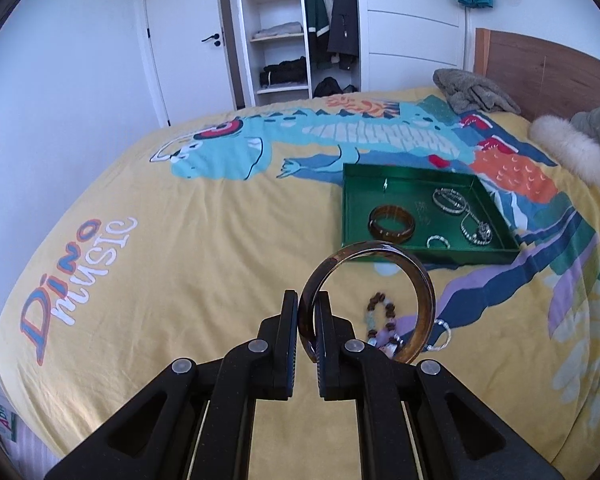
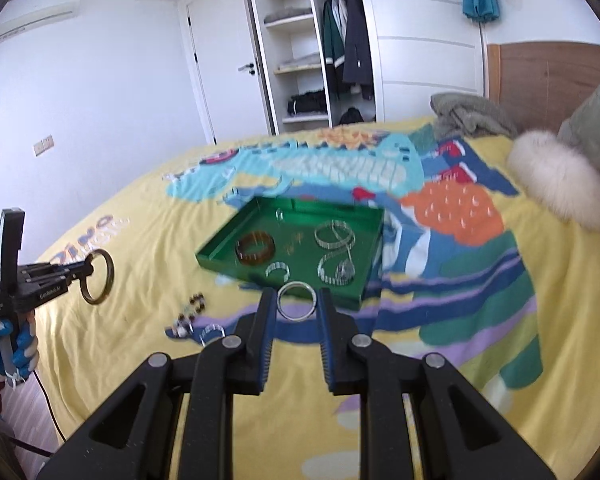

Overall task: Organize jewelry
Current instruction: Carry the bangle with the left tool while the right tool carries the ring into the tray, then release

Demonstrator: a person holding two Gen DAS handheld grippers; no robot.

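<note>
Left claw point(image 1: 307, 320) pinches brown bangle point(image 1: 416, 280) by its rim; right claw point(image 2: 296, 307) clamps silver ring point(image 2: 296, 301) across tips. Risk: either slips onto bed point(image 1: 180, 280) short of tray point(image 1: 350, 208).

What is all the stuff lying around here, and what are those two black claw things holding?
bed cover: one, yellow with a dinosaur print, spread over the bed.
tray: one, green, on the cover.
wide brown bangle: one, in the tray, left side.
silver bracelets: several, in the tray, right side.
bead bracelet: one, brown and pale beads, on the cover before the tray.
small silver bracelet: one, on the cover beside the beads.
wardrobe: one, white, open, clothes inside.
door: one, white, closed.
fur-trimmed coat: one, at the bed's right.
brown bangle: one, held upright.
silver ring bangle: one, held.
left gripper: black, shut on the brown bangle.
right gripper: black, shut on the silver ring bangle.
gloved hand: one, blue and white.
</note>
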